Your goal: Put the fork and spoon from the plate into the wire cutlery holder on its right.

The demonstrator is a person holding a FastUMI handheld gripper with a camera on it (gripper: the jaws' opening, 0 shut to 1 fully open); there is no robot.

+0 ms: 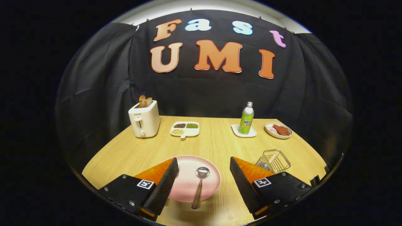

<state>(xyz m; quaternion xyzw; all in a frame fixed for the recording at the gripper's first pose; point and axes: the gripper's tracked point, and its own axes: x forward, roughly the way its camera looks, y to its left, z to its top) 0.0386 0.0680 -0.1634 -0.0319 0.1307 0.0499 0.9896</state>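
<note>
I find little lettering here. The toaster [144, 121] carries a short brand word in small dark capitals high on its front. The bottle [246, 121] has a label with bold dark lettering, which I leave unread. Each side of the gripper [203, 161] bears one square black-and-white coded marker [145, 184] – a pattern, not letters or numbers. Its fingers stand wide apart, the spoon [199, 185] between them.

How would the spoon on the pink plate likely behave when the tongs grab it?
The spoon looks metal, so probably stiff and slippery. It lies flat on the plate, handle overhanging the rim, so it may pivot or slide. The tongs stand open around it.
</note>
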